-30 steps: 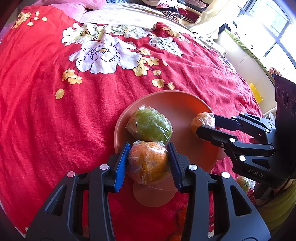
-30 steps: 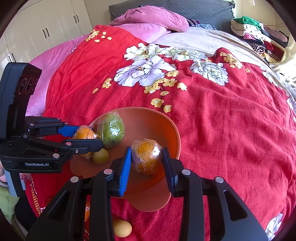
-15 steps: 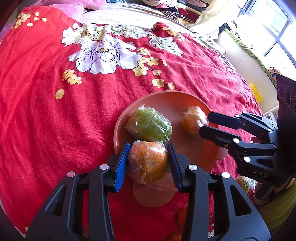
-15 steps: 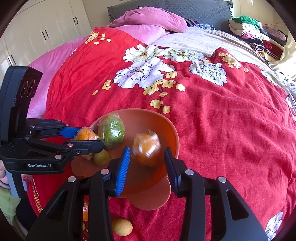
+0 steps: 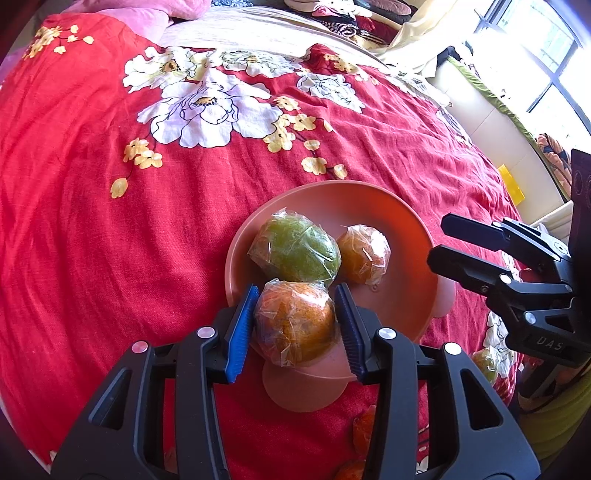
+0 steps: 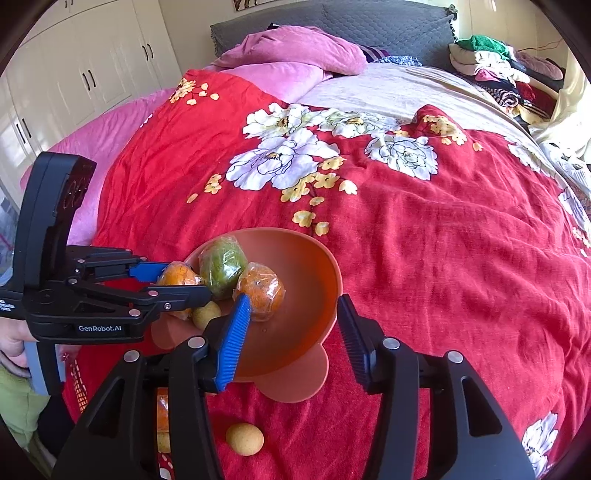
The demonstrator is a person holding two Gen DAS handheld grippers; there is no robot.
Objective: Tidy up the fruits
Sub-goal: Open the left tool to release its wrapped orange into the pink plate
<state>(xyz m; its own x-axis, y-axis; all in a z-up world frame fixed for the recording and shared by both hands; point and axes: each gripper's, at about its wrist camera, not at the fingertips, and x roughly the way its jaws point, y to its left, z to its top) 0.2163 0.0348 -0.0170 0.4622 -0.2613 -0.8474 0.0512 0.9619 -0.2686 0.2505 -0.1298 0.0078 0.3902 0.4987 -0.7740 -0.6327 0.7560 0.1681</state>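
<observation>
Judging progress, I had a green fruit [image 5: 295, 249] and a small orange [image 6: 261, 291] resting in the plate [image 6: 317, 266], my right gripper [image 6: 293, 332] spread empty, my left gripper [image 5: 295, 325] clamping a wrapped orange [image 5: 295, 325] over the rim, and a yellow fruit [image 6: 244, 438] loose on the bedspread [image 6: 424, 240].

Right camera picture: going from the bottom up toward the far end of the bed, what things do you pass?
Small yellow fruit → orange bowl → big white flower on the red blanket → pink pillow → gray headboard.
</observation>
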